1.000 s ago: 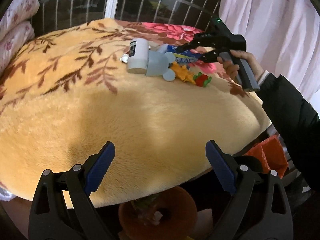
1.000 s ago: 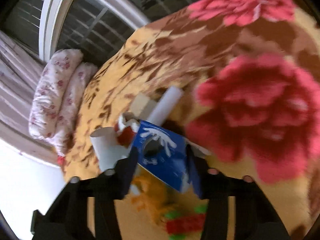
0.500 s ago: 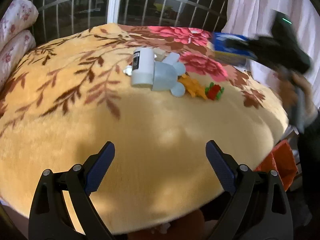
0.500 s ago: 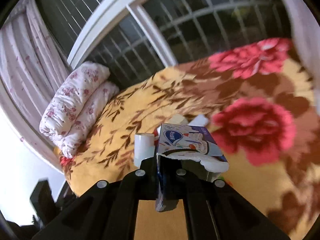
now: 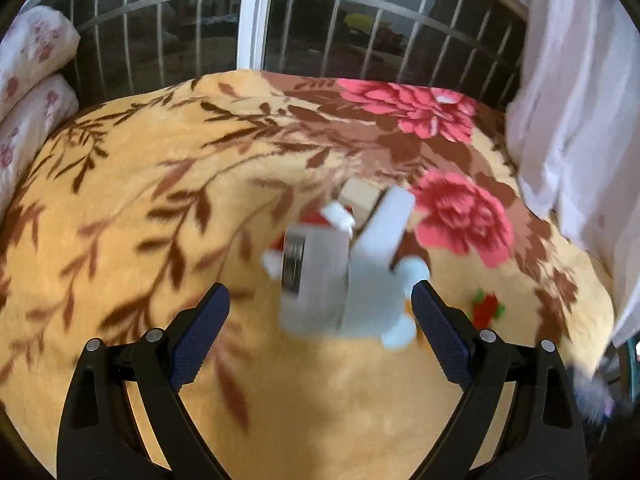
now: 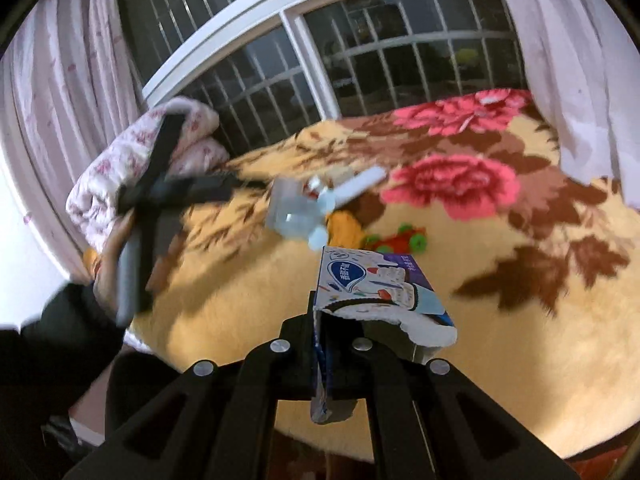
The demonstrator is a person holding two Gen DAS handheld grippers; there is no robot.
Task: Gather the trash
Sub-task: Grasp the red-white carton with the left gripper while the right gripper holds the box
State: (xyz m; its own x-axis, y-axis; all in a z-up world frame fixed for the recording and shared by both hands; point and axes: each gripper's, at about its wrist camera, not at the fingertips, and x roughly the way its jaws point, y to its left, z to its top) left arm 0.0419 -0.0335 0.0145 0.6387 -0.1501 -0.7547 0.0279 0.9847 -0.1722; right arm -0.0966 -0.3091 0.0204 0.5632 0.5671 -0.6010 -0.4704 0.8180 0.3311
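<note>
My right gripper (image 6: 320,344) is shut on a torn blue and white carton (image 6: 372,292), held above the near part of the flowered blanket (image 6: 500,340). My left gripper (image 5: 320,336) is open, its blue pads either side of a blurred pile just ahead. That pile holds a white cylinder container (image 5: 312,280), a pale blue plush toy (image 5: 376,296), a white tube (image 5: 390,220), a beige block (image 5: 358,198) and red and white scraps (image 5: 336,218). In the right wrist view the left gripper (image 6: 244,183), in a person's hand, reaches toward the same pile (image 6: 296,208).
A red and green toy (image 5: 486,306) and an orange piece (image 6: 346,226) lie right of the pile. A rolled floral quilt (image 5: 28,80) sits at the bed's left, a pale curtain (image 5: 580,120) hangs at the right, and a barred window (image 5: 256,20) stands behind the bed.
The left gripper has moved in over the bed until the pile lies between its open fingers. The right gripper closed on the carton and carried it away from the pile, out of the left wrist view.
</note>
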